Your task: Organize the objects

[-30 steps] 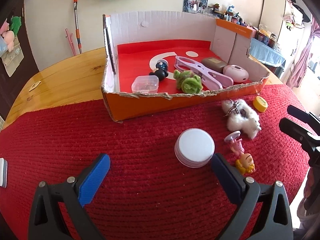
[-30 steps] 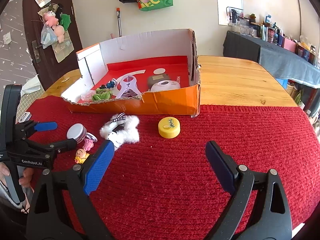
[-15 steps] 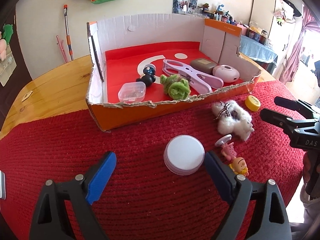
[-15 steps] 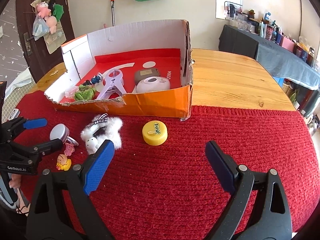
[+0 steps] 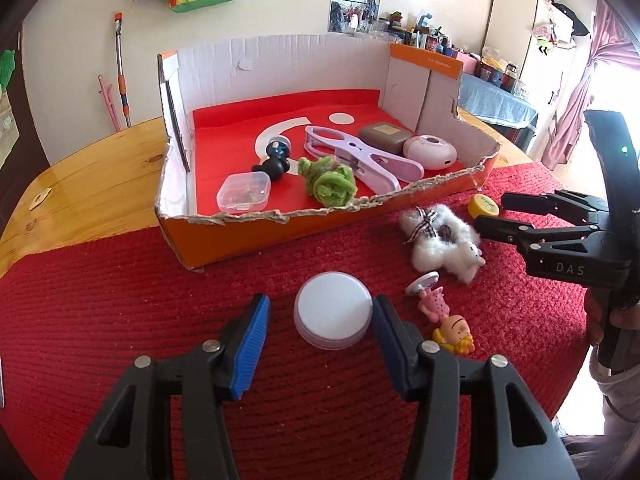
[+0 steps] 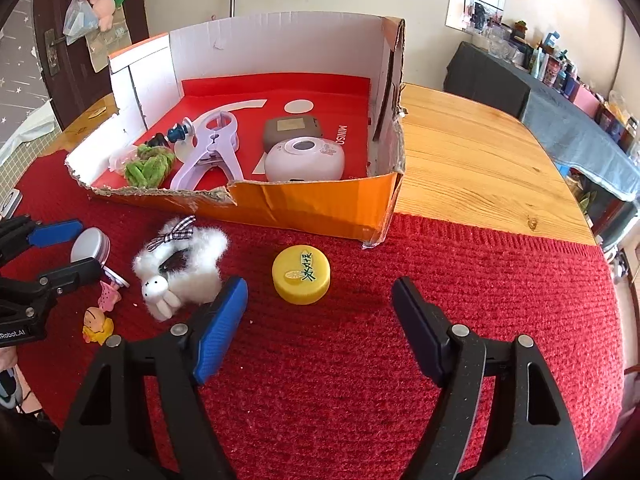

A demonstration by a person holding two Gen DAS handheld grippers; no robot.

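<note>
Left wrist view: left claw (image 5: 318, 322) closing around white round tin (image 5: 331, 315) on red mat, right pad touching, left pad apart, orange box (image 5: 248, 232) beyond; right wrist view: right claw (image 6: 318, 308) closing, half wide, empty, yellow cap (image 6: 301, 274) just beyond, fluffy toy (image 6: 180, 268) left.

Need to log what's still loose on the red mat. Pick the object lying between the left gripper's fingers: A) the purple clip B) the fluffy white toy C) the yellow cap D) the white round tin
D: the white round tin lies on the mat between the fingers of the left gripper, whose jaws have just been closing without yet pressing on it.
</note>
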